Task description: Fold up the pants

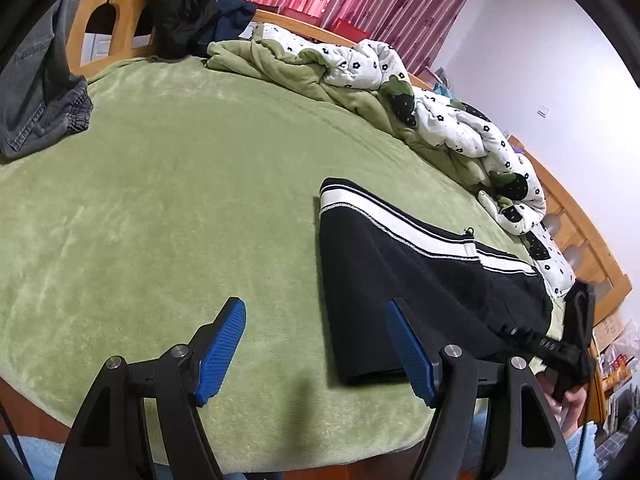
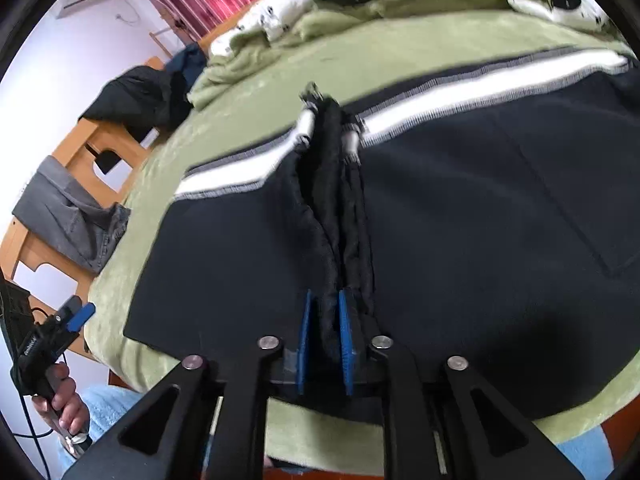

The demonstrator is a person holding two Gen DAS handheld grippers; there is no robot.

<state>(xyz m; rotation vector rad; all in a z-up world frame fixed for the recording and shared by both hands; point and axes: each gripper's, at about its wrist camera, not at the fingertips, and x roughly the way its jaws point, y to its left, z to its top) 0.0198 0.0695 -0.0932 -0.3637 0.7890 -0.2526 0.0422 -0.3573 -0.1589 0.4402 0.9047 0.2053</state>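
The black pants [image 1: 420, 288] with a white side stripe lie flat on the green blanket [image 1: 180, 200], towards four o'clock in the left view, apparently already doubled over. The right gripper [image 2: 325, 340] has its fingers pinched narrow on a raised ridge of the pants' cloth, probably to lift it for another fold. The left gripper [image 1: 316, 344] hovers with fingers wide, holding nothing, just beside the pants' near edge. Blur hides whether the ridge is waistband or cuff.
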